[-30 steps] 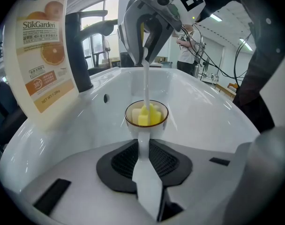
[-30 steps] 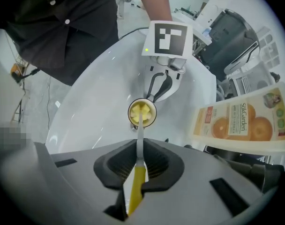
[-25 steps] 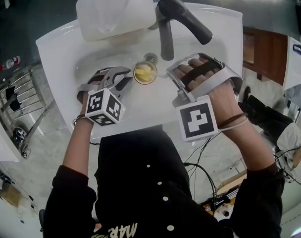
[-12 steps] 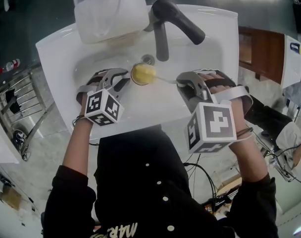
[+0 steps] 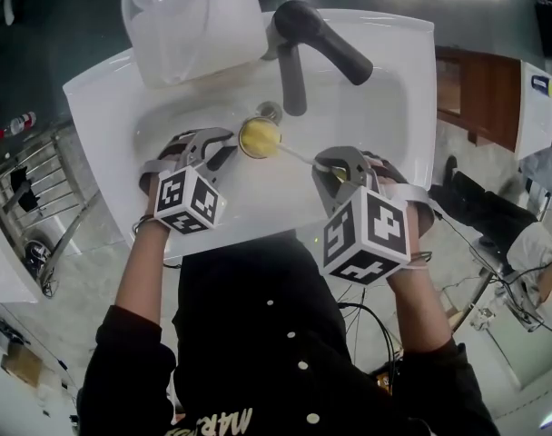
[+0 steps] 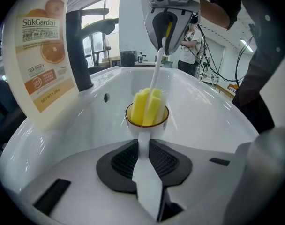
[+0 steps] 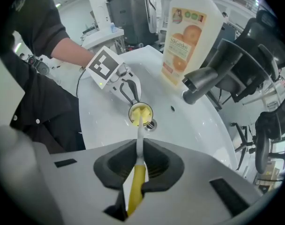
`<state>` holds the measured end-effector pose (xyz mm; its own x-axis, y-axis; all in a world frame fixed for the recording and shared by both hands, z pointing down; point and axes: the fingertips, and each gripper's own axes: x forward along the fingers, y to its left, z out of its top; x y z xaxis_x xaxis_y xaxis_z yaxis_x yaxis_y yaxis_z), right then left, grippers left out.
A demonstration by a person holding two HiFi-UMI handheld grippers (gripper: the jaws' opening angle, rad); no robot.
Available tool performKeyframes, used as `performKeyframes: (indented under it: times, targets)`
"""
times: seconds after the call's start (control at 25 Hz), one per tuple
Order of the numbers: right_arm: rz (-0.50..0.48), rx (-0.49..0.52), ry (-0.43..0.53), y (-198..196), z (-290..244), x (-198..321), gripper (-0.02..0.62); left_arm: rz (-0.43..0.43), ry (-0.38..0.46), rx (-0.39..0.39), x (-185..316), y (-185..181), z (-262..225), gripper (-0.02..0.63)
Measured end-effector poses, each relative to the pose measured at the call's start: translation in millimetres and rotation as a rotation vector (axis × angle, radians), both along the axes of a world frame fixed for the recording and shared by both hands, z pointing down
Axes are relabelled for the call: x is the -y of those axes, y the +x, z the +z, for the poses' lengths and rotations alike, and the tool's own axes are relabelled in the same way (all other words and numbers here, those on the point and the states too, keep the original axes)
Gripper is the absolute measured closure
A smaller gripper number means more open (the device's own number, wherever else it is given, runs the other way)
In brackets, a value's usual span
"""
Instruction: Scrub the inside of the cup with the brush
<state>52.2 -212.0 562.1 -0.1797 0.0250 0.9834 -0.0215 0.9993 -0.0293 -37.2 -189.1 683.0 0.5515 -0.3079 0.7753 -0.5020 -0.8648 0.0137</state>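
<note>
SukGarden reads on the bottle (image 6: 39,46). Your left gripper (image 6: 143,153) pinches the cup (image 6: 154,127) by its handle. Your right gripper (image 7: 138,157) clamps the brush (image 7: 139,137).

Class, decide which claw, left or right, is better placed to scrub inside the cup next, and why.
Right. The right claw grips the brush handle, its yellow sponge head already inside the cup; the left claw is occupied holding that cup by its handle.

The white sink (image 5: 103,98) carries a translucent detergent jug (image 5: 181,25) with an orange-fruit label on its back rim, just beside the dark faucet (image 5: 326,39). A drain (image 5: 271,109) sits in the basin near the faucet's base.
</note>
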Motion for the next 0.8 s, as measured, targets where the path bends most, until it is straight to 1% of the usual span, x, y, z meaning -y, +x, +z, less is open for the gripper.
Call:
performKeyframes:
  times: [0.52,0.68,0.8]
  targets:
    - [0.044,-0.055,-0.014,-3,31,-3,0.548,0.000,-0.001,-0.006,1,0,-1,0.517]
    - [0.043,-0.075,-0.013,2,38,-4,0.548,0.000,-0.003,-0.004,0,1,-1,0.517]
    - [0.028,-0.068,-0.009,3,38,-3,0.548,0.000,-0.003,-0.004,1,0,-1,0.517]
